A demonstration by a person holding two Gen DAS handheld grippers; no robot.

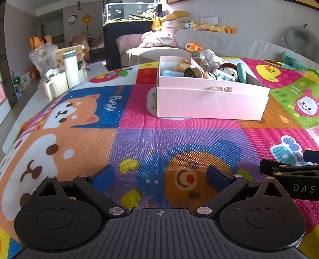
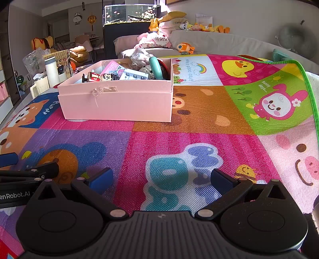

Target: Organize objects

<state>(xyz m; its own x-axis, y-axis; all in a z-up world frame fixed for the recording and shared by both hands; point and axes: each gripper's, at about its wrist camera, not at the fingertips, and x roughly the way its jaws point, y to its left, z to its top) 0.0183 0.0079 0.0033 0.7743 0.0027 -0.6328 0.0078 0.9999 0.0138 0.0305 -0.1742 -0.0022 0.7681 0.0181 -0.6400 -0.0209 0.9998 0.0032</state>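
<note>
A pink cardboard box (image 1: 209,103) sits on the colourful cartoon play mat (image 1: 129,135), ahead and slightly right in the left wrist view, and ahead left in the right wrist view (image 2: 117,101). It holds several small items: a teal ring (image 2: 155,65), a crocheted toy (image 1: 229,71), small cans and packets. My left gripper (image 1: 159,177) is open and empty, low over the mat. My right gripper (image 2: 161,179) is open and empty, beside the left one, well short of the box.
A white thermos (image 1: 70,67), a jug and a plastic bag stand off the mat's left edge. A grey sofa (image 1: 229,43) with plush toys runs behind the mat. A fish tank (image 1: 129,14) stands at the back. The mat's green edge (image 2: 307,79) is at right.
</note>
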